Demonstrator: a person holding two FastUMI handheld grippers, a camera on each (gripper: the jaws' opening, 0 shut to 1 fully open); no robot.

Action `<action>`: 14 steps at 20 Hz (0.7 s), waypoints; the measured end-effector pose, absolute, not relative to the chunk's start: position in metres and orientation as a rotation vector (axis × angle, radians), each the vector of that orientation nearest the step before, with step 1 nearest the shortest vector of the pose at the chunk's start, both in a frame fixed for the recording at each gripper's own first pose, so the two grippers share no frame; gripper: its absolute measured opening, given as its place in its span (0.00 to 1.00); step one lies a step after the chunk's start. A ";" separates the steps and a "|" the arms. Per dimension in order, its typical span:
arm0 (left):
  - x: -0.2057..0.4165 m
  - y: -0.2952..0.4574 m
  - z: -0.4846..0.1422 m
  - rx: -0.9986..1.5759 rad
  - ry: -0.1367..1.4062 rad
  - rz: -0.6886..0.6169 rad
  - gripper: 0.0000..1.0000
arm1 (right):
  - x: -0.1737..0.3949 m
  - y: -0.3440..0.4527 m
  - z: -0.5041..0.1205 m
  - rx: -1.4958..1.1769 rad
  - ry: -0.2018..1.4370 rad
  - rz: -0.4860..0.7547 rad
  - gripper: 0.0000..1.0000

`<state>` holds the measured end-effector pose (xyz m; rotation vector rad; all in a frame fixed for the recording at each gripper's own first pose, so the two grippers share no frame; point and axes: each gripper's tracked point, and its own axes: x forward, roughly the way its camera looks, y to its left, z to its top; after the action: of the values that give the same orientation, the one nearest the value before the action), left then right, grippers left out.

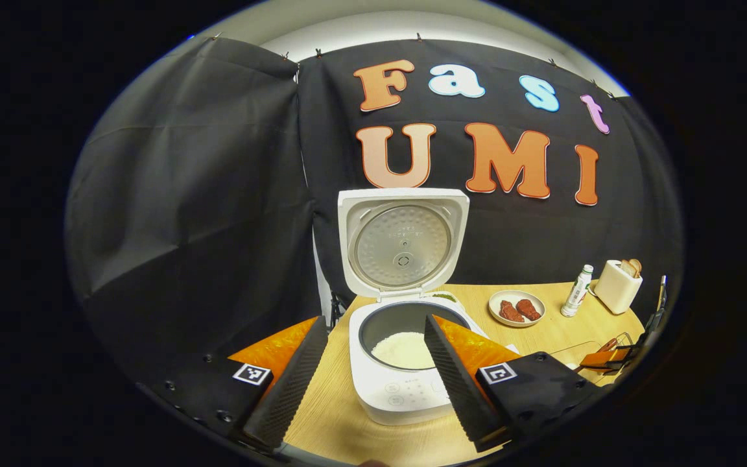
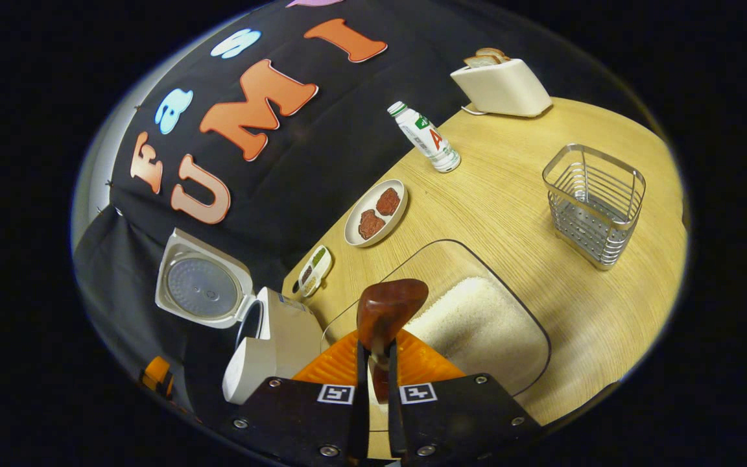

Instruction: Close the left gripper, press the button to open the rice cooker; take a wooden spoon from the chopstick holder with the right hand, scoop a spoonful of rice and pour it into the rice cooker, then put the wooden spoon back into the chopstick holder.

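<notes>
The white rice cooker (image 1: pixel 406 383) stands with its lid (image 1: pixel 403 241) up, and white rice (image 1: pixel 404 350) lies in its dark pot. My left gripper (image 1: pixel 373 353) hangs open in front of it, one finger to each side of the pot. In the right gripper view the cooker (image 2: pixel 263 344) sits at the lower left. My right gripper (image 2: pixel 374 363) is shut on the handle of the wooden spoon (image 2: pixel 388 310), whose bowl points forward over a clear tray of rice (image 2: pixel 477 331). The wire chopstick holder (image 2: pixel 594 204) stands at the right, with no utensil in it.
A plate with two brown meat pieces (image 2: pixel 375 213), a small dish (image 2: pixel 315 266), a white bottle (image 2: pixel 426 137) and a toaster with bread (image 2: pixel 502 85) line the back of the wooden table (image 2: pixel 516 194). The other gripper's tip (image 1: pixel 613 355) shows at the right table edge.
</notes>
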<state>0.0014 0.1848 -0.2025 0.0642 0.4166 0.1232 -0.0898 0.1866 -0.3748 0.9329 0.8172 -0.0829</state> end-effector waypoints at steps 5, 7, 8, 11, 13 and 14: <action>0.003 0.172 -0.202 0.061 0.423 0.110 1.00 | -0.091 0.154 -0.374 1.092 0.770 -0.097 0.11; 0.005 0.167 -0.200 0.061 0.424 0.106 1.00 | -0.091 0.139 -0.372 1.131 0.746 -0.119 0.11; 0.006 0.163 -0.198 0.060 0.420 0.103 1.00 | -0.090 0.132 -0.370 1.157 0.733 -0.128 0.11; 0.008 0.151 -0.192 0.055 0.409 0.096 1.00 | -0.083 0.116 -0.358 1.256 0.699 -0.137 0.11; 0.006 0.142 -0.191 0.052 0.407 0.096 1.00 | -0.076 0.109 -0.351 1.330 0.679 -0.137 0.11; 0.004 0.139 -0.191 0.049 0.407 0.095 1.00 | -0.073 0.106 -0.348 1.367 0.672 -0.139 0.11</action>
<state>0.0044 0.1386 -0.1908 0.0489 0.4067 0.0954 -0.0729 0.1059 -0.3478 1.3672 0.6717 -0.1388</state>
